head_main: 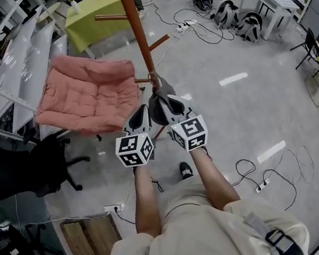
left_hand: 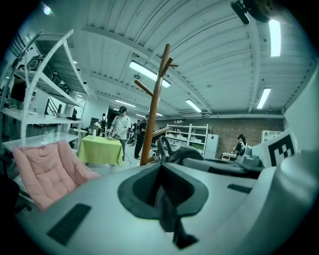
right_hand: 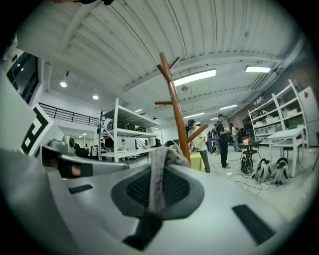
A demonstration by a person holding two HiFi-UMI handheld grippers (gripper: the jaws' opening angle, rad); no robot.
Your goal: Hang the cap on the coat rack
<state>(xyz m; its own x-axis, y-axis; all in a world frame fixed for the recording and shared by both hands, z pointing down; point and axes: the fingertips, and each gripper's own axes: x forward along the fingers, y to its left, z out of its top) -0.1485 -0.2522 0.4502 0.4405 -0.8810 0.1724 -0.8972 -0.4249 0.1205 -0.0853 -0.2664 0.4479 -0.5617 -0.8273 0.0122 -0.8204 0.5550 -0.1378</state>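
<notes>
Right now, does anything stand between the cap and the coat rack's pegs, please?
Nothing visible does: the cap, held by left gripper and right gripper, faces the coat rack with open air up to its pegs.

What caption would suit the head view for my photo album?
Left hand-held gripper and right hand-held gripper hold a grey cap by the wooden coat rack.

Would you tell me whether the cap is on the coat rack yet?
Off: the cap sits pinched in the right gripper, short of the coat rack.
</notes>
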